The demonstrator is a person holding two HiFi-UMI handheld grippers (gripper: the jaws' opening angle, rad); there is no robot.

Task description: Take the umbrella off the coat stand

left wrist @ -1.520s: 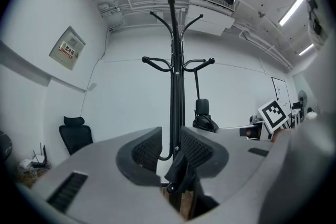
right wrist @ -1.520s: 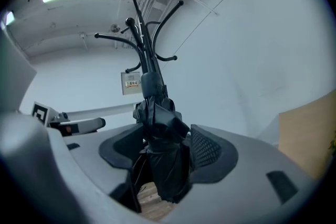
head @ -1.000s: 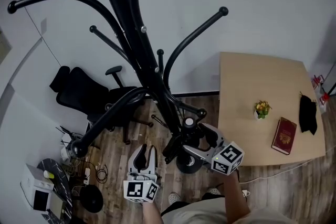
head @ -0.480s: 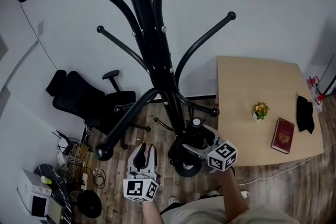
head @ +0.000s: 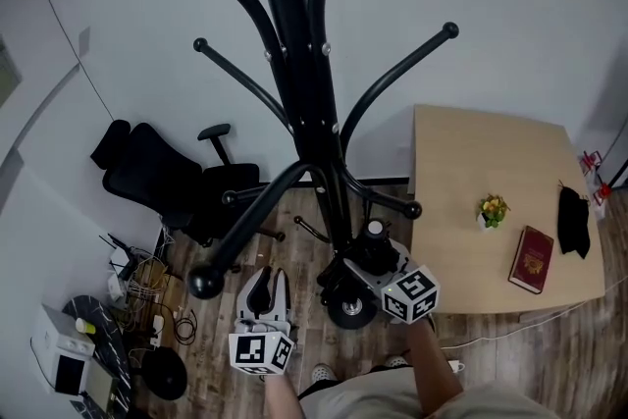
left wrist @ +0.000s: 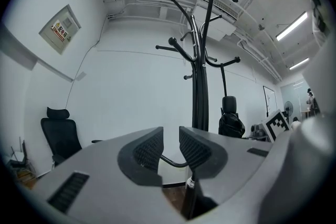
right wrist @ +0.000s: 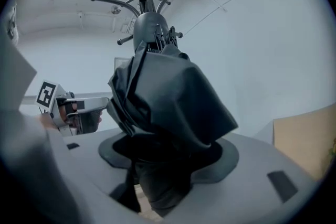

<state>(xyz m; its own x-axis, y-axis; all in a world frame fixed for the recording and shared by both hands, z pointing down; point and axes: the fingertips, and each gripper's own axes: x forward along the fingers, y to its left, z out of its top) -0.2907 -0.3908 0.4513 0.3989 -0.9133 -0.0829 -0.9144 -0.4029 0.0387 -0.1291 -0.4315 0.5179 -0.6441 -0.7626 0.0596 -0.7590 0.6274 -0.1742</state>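
The black coat stand rises in the middle of the head view, its curved arms spreading out. A folded black umbrella hangs low beside the pole. In the left gripper view a thin strap runs up from the umbrella to a hook arm. My right gripper has the umbrella between its jaws, which are closing, and the fabric fills the gap and bulges over both. My left gripper hangs left of the stand's base with a narrow gap. Its jaws are closing and nothing is between them.
A light wooden table stands at the right with a small potted plant, a red book and a black item. A black office chair sits left of the stand. Cables and devices clutter the floor at lower left.
My right gripper has moved in on the umbrella and its wide jaws have closed around it. The left gripper has shifted only slightly.
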